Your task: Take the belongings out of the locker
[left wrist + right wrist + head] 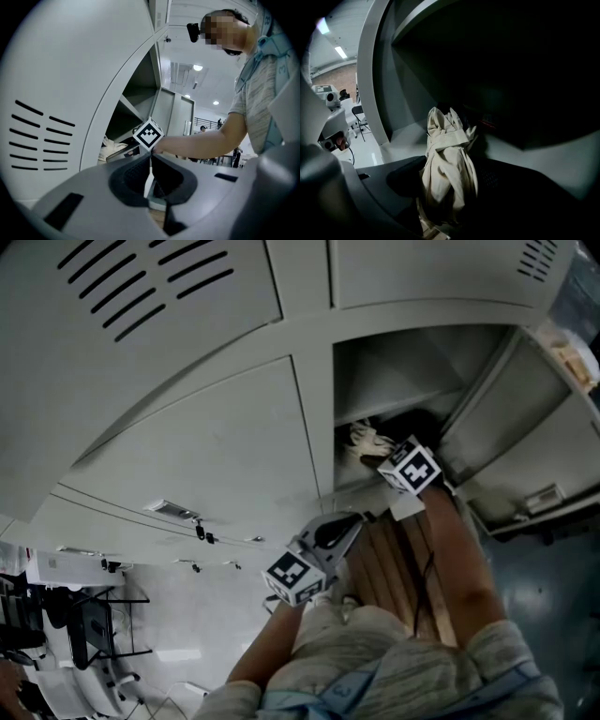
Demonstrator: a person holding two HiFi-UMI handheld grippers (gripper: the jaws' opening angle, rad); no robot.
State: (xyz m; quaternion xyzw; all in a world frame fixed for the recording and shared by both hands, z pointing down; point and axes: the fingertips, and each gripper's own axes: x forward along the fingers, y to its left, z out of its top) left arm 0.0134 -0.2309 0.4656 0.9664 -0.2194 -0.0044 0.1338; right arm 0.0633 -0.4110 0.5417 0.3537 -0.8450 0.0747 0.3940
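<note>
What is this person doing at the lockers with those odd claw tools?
A person is emptying a grey metal locker, holding a two-jaw gripper in each hand. The right gripper reaches into the open compartment, and its jaws are closed on a crumpled cream cloth bundle that is not yet out of the locker. The left gripper is held outside the locker, in front of a closed door, with its jaws together and nothing between them.

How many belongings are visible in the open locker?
1: a cream cloth, clamped in the right hand-held gripper inside the locker. More may be hidden in the dark behind it.
</note>
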